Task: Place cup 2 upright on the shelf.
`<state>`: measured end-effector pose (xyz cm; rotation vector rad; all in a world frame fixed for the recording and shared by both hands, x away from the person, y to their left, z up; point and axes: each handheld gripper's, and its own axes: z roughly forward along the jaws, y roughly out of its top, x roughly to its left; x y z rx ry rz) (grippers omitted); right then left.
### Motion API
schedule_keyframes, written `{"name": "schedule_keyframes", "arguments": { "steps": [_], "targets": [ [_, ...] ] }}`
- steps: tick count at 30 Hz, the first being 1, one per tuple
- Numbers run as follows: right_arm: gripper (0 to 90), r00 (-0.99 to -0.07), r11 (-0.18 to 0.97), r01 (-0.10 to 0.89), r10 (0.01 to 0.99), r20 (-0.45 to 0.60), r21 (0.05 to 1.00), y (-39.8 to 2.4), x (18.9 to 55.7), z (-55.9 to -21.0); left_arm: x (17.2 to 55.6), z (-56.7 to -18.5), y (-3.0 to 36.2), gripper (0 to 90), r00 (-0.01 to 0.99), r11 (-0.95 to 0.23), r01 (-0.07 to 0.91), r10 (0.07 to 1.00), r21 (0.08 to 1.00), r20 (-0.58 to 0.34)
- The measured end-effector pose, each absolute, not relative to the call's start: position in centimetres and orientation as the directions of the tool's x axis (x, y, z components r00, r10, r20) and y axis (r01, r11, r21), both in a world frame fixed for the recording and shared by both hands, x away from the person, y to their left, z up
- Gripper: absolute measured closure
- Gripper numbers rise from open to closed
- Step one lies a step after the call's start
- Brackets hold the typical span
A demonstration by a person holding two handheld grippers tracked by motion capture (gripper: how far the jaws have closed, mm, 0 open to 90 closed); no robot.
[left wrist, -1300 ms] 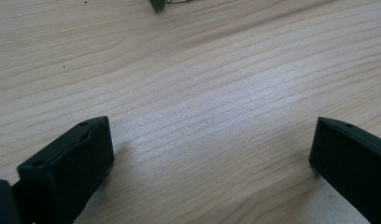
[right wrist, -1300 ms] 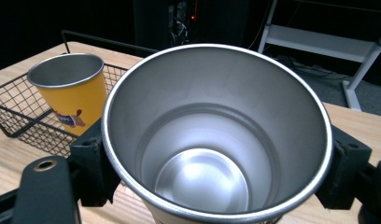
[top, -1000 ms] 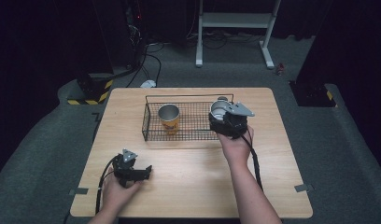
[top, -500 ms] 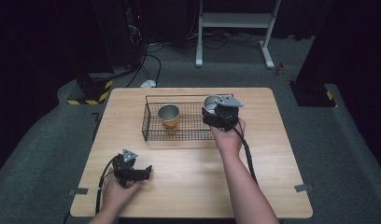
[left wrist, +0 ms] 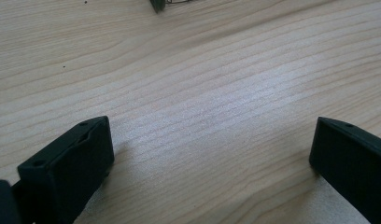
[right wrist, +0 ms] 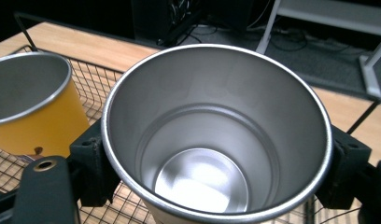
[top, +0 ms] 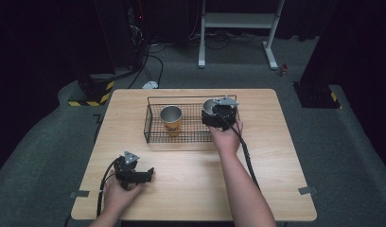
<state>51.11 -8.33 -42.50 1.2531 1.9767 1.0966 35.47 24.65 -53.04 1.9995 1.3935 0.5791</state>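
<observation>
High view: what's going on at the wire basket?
A person's right hand-held gripper is clamped on an open-topped silver steel cup, holding it over the right end of the black wire basket. An orange cup with a steel rim already stands upright in the basket. The left hand-held gripper rests open on the light wooden table.

The table [top: 191, 189] is evenly lit against dark, dim surroundings; glare shines inside the steel cup [right wrist: 212, 186], and nearby black jaws blur.

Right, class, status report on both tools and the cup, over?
Right tool shut on shiny steel cup, over black wire basket. Left tool open, resting on table. Orange cup beside, clear.
</observation>
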Motion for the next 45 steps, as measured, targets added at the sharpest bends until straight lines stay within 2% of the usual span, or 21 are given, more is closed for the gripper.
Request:
{"name": "schedule_keyframes", "arguments": {
  "steps": [21, 45],
  "targets": [
    [18.4, -0.396, 0.247, 0.58, 0.918, 0.004, 0.776, -7.3, 53.1, -46.3, 35.5, -53.1, 24.6, 0.2, 0.342, -0.24, 0.665, 0.94, 0.707, -0.002],
    [18.0, -0.399, 0.272, 0.639, 0.917, 0.008, 0.72, -7.1, 53.7, -47.1, 35.5, -53.0, 24.7, 0.2, 0.347, -0.25, 0.663, 0.938, 0.706, 0.006]
  ]
}}
